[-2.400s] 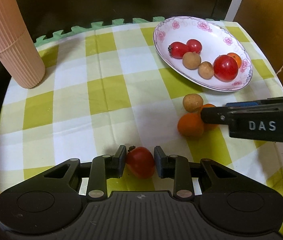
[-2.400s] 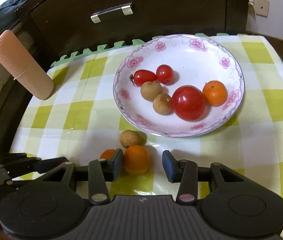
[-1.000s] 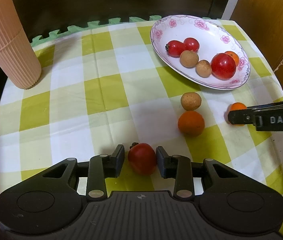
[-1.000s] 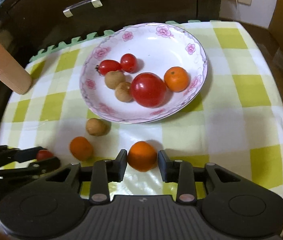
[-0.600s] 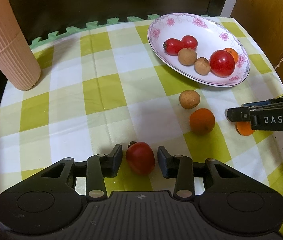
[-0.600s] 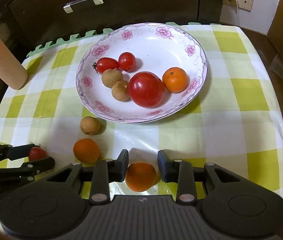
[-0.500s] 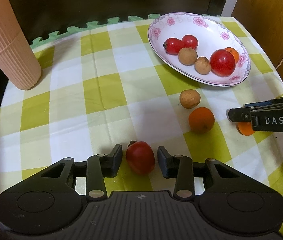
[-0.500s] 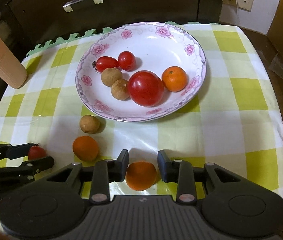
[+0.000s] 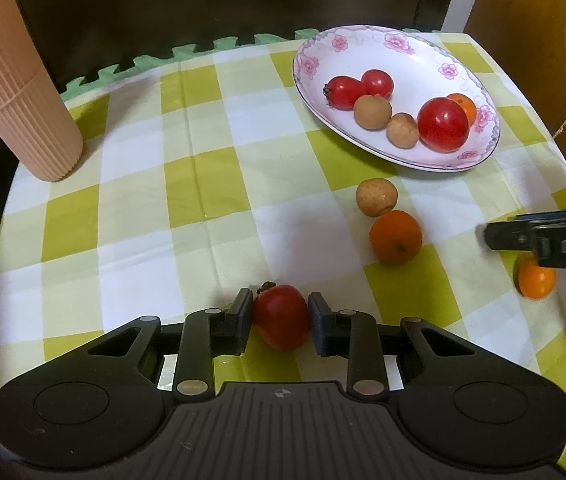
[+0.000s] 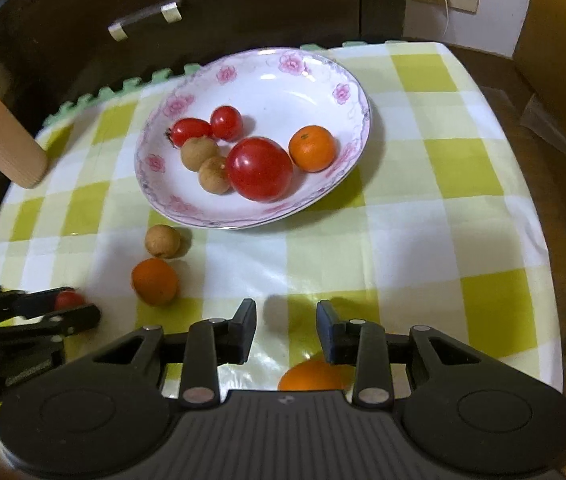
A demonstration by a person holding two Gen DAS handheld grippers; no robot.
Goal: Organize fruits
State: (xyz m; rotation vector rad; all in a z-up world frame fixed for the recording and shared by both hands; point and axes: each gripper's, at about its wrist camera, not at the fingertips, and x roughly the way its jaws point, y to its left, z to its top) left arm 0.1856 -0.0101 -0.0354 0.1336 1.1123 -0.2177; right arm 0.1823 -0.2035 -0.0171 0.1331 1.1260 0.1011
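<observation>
The left gripper (image 9: 280, 312) is clenched on a tomato (image 9: 281, 316) low over the tabletop (image 9: 203, 200). The right gripper (image 10: 285, 330) is released, an orange (image 10: 310, 376) lying beneath it. Next, I judge: carry the tomato to the plate (image 9: 363, 48).

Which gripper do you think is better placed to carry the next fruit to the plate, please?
Left. The left gripper has its fingers on both sides of the red tomato. The right gripper is open and empty, its orange lying below its fingers.
</observation>
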